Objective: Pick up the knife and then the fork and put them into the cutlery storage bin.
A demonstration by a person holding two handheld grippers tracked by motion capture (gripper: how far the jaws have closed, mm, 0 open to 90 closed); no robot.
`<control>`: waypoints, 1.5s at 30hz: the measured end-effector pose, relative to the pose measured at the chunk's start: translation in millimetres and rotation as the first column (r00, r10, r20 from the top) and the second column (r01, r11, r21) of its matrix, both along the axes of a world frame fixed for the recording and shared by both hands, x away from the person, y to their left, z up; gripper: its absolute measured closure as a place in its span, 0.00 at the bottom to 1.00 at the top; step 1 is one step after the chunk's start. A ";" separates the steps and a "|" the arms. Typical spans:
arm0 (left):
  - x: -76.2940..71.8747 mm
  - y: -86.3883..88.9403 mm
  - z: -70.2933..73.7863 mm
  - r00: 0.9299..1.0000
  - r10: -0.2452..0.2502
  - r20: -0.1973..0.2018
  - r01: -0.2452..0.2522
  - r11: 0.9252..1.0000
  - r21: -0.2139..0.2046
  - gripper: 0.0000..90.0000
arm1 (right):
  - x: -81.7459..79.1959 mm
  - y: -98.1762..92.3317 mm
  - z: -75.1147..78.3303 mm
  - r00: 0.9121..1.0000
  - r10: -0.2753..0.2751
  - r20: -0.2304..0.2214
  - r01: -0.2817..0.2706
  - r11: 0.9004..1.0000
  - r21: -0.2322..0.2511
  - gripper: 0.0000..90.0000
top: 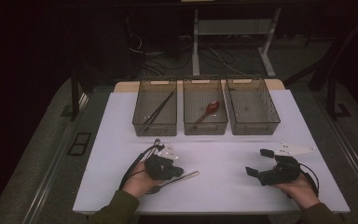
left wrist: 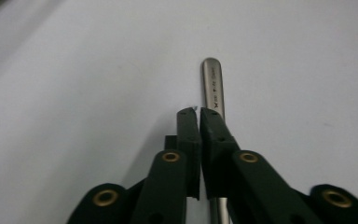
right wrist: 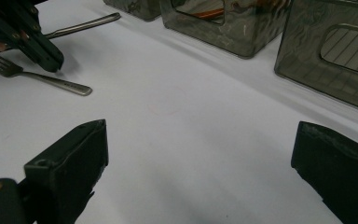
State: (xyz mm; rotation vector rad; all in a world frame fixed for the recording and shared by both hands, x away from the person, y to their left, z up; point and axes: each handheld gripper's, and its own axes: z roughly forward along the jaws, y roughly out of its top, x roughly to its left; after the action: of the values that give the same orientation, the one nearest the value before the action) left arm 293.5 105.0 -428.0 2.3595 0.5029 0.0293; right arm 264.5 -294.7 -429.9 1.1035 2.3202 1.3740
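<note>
Sorting partly done: chopsticks (top: 158, 112) and red spoon (top: 209, 109) lay in far-edge bins (top: 254, 127). Near edge: left gripper (left wrist: 198, 112) jaws nearly together over a metal handle (left wrist: 213, 84), grip unclear. Right gripper (top: 258, 162) gaped, empty. Fork (right wrist: 51, 80) remained.

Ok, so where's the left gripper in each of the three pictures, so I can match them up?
High view: the left gripper sits low and left of centre, jaws pointing right.
Left gripper view: the left gripper rises from bottom centre, jaws nearly together.
Right gripper view: the left gripper is in the top left corner, above a fork.
Shared landmark: the white table.
</note>
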 end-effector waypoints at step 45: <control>-23.5 37.6 3.4 0.999 -0.012 0.046 0.014 0.999 -0.048 0.94 | -0.4 -0.9 1.7 1.000 0.014 -0.004 -0.014 1.000 0.008 0.05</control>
State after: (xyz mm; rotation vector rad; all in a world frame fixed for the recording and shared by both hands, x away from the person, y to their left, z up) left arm 269.9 142.6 -424.6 2.3097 0.4608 0.0644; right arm 264.1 -295.6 -428.3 1.0954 2.3318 1.3884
